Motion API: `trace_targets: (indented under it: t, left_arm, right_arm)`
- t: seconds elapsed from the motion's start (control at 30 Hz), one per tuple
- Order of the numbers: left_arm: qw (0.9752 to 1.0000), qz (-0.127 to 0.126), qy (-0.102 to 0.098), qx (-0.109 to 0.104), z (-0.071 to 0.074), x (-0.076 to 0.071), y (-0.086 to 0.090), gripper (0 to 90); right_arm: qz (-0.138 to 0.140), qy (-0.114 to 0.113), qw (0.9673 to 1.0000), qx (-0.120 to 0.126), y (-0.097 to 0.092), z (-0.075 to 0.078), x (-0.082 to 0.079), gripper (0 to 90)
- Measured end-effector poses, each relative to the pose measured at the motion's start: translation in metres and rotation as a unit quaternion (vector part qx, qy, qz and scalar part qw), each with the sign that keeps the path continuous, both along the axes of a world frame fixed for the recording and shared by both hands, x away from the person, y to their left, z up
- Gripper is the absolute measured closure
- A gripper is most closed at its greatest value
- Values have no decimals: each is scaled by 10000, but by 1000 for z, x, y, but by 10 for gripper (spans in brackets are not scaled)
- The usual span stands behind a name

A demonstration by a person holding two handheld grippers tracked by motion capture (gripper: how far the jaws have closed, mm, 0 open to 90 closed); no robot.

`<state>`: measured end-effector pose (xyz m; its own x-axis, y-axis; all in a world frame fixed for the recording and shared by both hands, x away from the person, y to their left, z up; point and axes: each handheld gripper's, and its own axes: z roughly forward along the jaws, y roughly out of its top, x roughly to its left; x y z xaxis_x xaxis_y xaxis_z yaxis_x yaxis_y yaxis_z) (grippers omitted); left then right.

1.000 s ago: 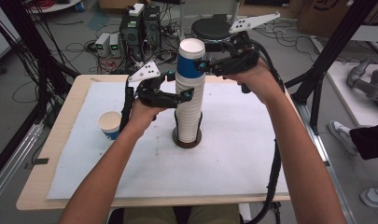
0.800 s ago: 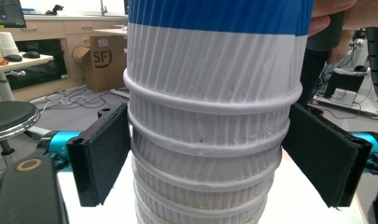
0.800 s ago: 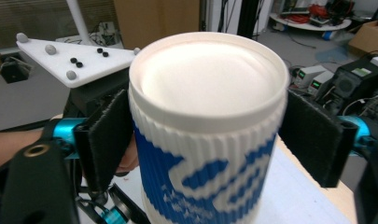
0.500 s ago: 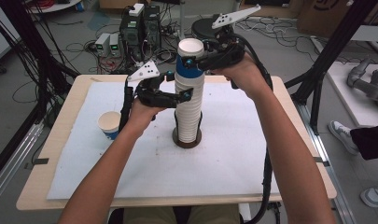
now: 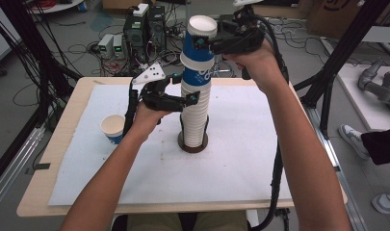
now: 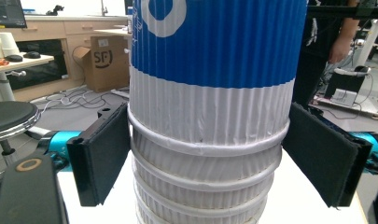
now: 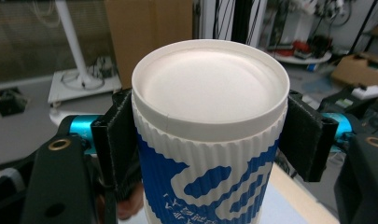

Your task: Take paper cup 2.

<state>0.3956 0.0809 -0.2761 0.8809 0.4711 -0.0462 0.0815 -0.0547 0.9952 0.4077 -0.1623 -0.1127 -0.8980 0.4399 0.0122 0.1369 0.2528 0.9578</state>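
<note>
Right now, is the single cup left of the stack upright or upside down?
Upright: the cup stands on the table with its white open mouth facing up, apart from the stack.

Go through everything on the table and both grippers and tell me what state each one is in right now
Top cup: upside down, partly lifted off the pile, clamped near its upturned base.
Stack of cups: upside down, upright on a dark round base.
Single cup: upright, mouth up, standing apart at the left.
Right gripper: jaws just closed, pads pressing the top cup.
Left gripper: either side of the stack, gaps visible at both pads.
</note>
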Motion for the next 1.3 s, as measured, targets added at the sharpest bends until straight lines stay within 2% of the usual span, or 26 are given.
trace_targets:
  t: [0.03,0.23,0.33,0.43,0.6,0.67,0.77,0.9,1.07,1.27,1.3]
  left_arm:
    - [10000,5,7,-9,0,0,0,162]
    - [10000,4,15,7,0,0,1,161]
    - [10000,3,12,9,0,0,1,161]
    - [10000,19,28,-2,0,1,1,160]
    - [10000,93,32,15,1,-1,1,156]
    - [9998,166,-54,-2,1,-3,1,154]
    - [9997,125,-53,-203,2,-5,6,153]
    - [9998,150,-55,-142,2,-10,11,149]
    - [9997,183,-55,-164,-7,-19,23,149]
    - [9997,162,-23,-164,-22,-33,36,149]
    - [9997,187,-37,-172,-28,-39,42,149]
  right_arm:
    - [-17,-93,9999,62,-1,3,-1,280]
    - [-245,-295,9990,218,-17,19,-12,280]
    - [-320,-384,9985,240,-30,21,-19,280]
    - [-349,-383,9985,162,-44,18,-26,280]
    - [-405,-301,9987,77,-69,0,-38,280]
    - [-434,-253,9987,31,-77,-9,-42,280]
    - [-442,-166,9989,8,-87,-22,-46,279]
    - [-476,-34,9988,-48,-96,-43,-50,279]
    - [-488,56,9988,-79,-101,-67,-53,279]
    - [-499,155,9984,-196,-103,-95,-55,279]
    - [-493,206,9984,-190,-103,-99,-56,278]
